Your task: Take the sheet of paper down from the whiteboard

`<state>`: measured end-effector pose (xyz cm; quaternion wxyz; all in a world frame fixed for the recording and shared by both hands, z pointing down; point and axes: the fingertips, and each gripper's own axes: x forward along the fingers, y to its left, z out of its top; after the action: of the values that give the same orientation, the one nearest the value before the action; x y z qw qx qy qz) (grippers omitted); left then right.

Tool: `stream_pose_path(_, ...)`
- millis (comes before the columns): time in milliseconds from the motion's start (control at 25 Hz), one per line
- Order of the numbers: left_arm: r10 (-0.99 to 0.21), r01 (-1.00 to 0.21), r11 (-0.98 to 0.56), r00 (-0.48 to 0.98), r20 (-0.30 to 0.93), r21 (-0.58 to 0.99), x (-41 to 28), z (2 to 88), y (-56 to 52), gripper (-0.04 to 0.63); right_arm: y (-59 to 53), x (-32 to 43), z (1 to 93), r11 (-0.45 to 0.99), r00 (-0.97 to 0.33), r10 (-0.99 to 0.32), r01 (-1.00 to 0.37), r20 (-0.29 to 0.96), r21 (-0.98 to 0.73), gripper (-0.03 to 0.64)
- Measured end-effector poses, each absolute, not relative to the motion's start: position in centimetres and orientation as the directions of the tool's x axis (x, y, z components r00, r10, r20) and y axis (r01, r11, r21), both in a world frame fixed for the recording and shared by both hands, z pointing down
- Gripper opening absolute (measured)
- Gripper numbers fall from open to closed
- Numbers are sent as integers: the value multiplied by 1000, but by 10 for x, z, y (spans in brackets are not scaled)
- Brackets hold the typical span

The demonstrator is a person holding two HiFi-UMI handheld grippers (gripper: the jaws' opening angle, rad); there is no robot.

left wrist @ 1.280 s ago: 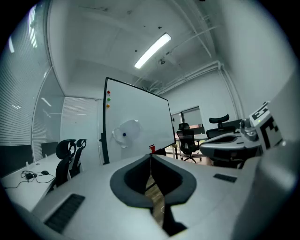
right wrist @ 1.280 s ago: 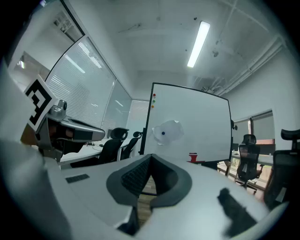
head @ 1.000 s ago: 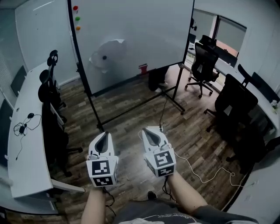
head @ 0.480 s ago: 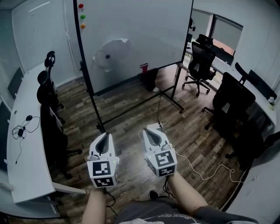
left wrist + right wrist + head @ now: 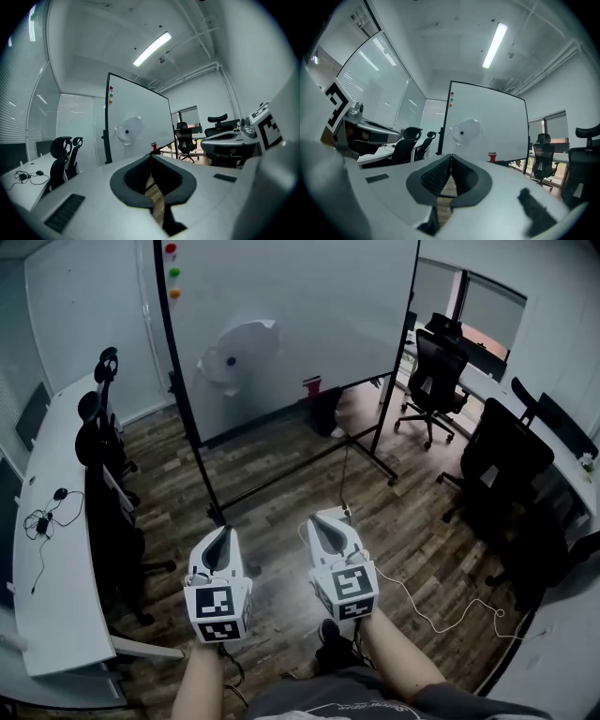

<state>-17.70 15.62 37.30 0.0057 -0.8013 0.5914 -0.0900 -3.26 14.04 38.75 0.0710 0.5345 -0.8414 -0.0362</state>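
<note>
We hold left gripper and right gripper side by side, low in front of us, both pointing toward whiteboard. Both tongs pressed together, nothing between them. We judge this as carrying pose, since nothing is within reach. Sheet of paper hangs on whiteboard, pinned by one dark magnet, so edges curl off. Sheet is well apart from both grippers.
</note>
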Motion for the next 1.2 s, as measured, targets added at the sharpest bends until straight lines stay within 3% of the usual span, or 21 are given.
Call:
stream_pose_path(640, -981, -977, -157, 137, 137, -141, -156, 367, 47, 14, 9, -13, 378, 528, -530, -848, -839, 23, 134, 21)
stream_pose_path(1200, -988, -986, -76, 55, 143, -151, -111, 367, -31, 14, -83, 30, 392, 600, -598, -800, -793, 55, 108, 21)
